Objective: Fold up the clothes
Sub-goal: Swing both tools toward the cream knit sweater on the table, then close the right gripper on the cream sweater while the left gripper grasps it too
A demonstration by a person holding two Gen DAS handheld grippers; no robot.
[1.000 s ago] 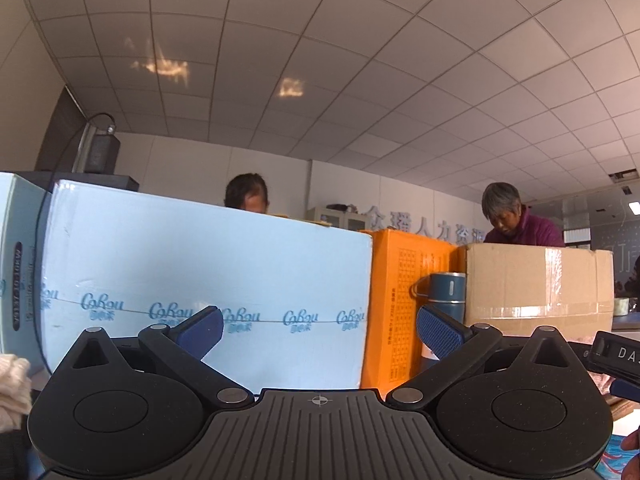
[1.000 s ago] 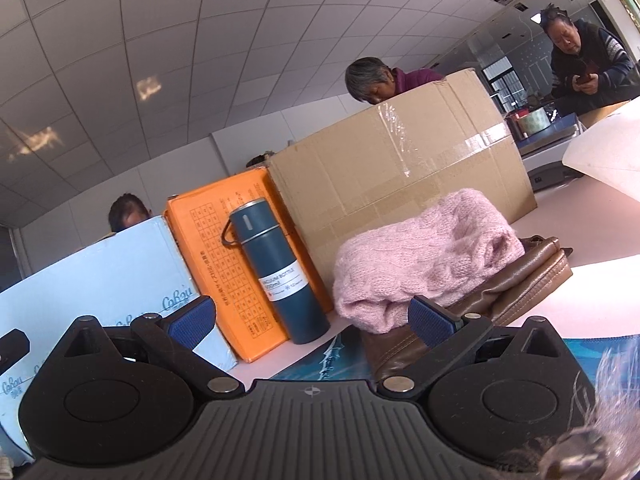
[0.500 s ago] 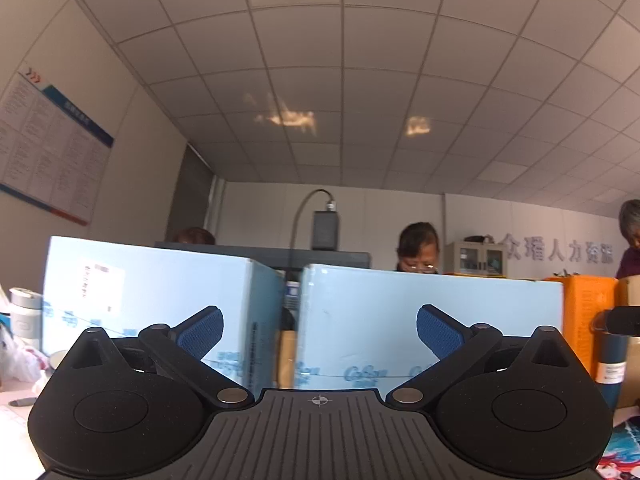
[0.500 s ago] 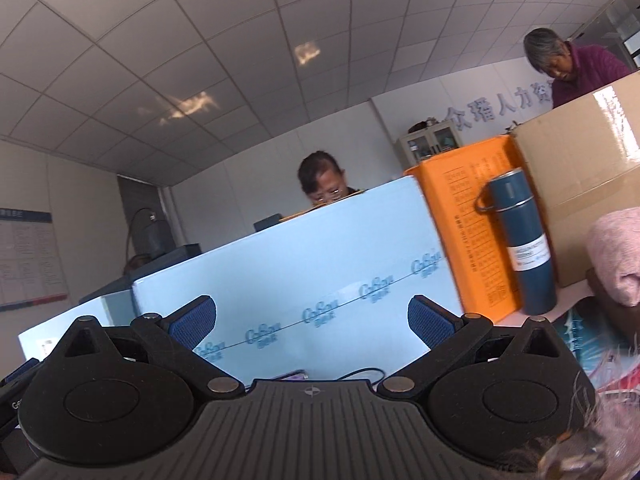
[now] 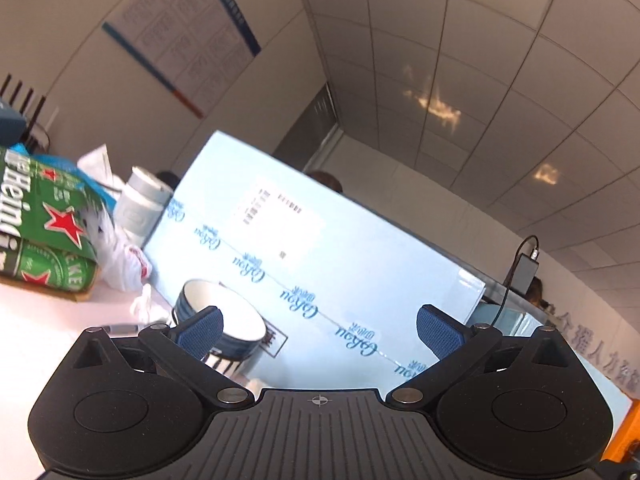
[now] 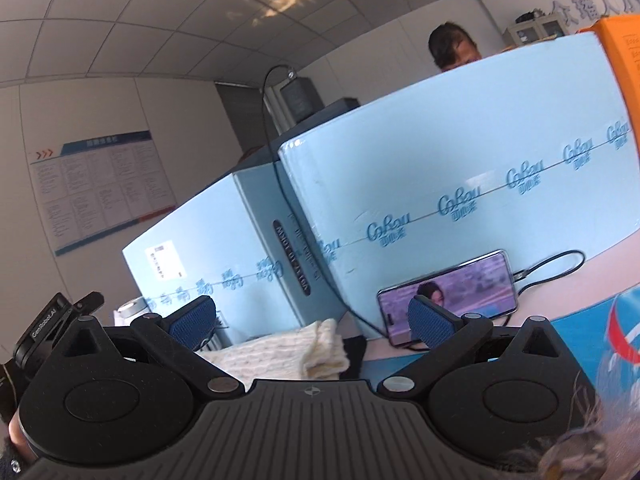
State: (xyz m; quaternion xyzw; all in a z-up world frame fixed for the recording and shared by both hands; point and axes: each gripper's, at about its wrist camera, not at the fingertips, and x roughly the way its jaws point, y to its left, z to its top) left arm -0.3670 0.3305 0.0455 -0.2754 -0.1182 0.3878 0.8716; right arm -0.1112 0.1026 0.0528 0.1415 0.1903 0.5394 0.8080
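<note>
Both jaws spread wide, gripping nothing: left gripper tilted toward a bowl, right gripper aimed low over a cream knit, probably next to be folded. Just in front of the pale blue box, that knit; beside it, a propped phone. Pale tabletop, tiled office ceiling.

An office or staffing-agency workroom. A suspended grid ceiling runs overhead, a framed notice board with tables of text hangs on the white wall, and large Chinese lettering reads like a company name. Pale blue shipping cartons stand along the tabletop's far edge, a phone charges there, and a seated worker looks down behind them.
</note>
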